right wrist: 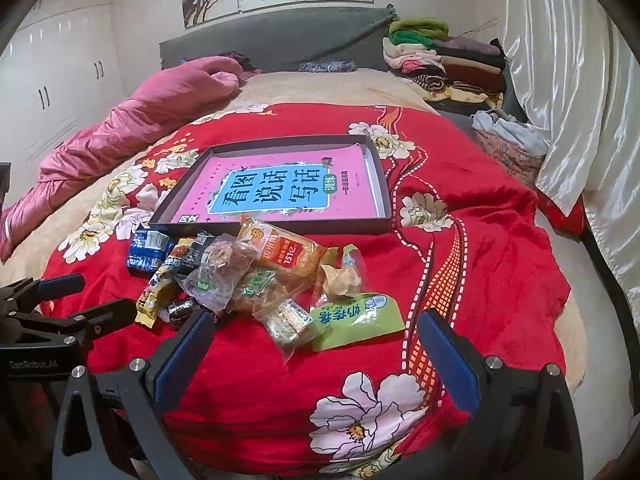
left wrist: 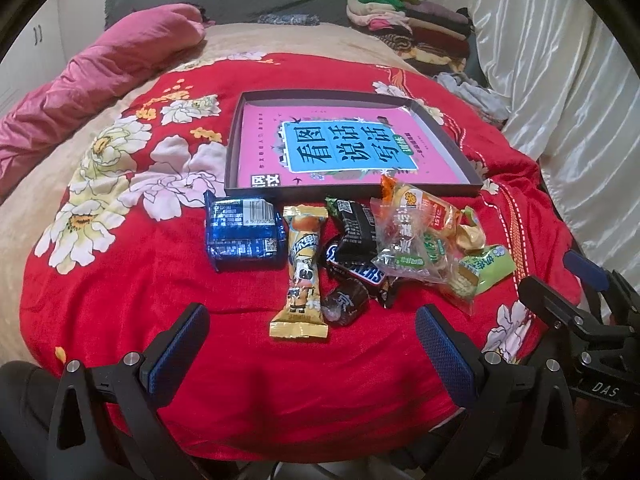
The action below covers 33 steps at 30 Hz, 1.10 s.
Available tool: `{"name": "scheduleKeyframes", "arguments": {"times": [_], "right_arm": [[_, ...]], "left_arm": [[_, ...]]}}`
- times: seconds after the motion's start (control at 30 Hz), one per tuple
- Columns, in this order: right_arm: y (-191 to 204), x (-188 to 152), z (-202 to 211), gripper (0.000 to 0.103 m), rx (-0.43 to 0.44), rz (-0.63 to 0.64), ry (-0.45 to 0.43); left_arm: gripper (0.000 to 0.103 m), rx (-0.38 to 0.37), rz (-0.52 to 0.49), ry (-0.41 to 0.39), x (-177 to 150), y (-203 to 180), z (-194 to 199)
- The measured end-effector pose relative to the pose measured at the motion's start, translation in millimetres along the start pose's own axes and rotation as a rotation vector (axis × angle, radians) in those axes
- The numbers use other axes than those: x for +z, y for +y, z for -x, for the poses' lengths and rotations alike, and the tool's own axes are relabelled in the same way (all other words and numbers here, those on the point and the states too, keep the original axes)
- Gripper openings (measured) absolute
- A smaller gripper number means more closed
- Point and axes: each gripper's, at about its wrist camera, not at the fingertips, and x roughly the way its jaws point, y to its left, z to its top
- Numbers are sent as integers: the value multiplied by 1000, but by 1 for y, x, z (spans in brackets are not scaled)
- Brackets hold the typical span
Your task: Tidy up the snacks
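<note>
Snacks are lying in a loose heap on the red floral quilt (left wrist: 120,312), just in front of the shallow tray (left wrist: 234,148), which is sitting open beyond them, probably as the place they are meant to go (nothing is in it yet but a pink book cover). At the heap's left edge the blue packet (left wrist: 242,234) is resting beside the yellow bar (left wrist: 302,272); the green packet (right wrist: 356,320) is lying nearest the right gripper (right wrist: 316,356). Both grippers, the left gripper (left wrist: 312,354) included, are hovering wide apart and holding nothing, short of the pile, likely lining up for a first pick.
</note>
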Motion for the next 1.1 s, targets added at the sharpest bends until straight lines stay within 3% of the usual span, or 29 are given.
{"name": "scheduleKeyframes", "arguments": {"times": [1.1], "right_arm": [[-5, 2, -2, 102, -10, -9, -2]], "left_arm": [[102, -12, 2, 5, -1, -1, -2]]}}
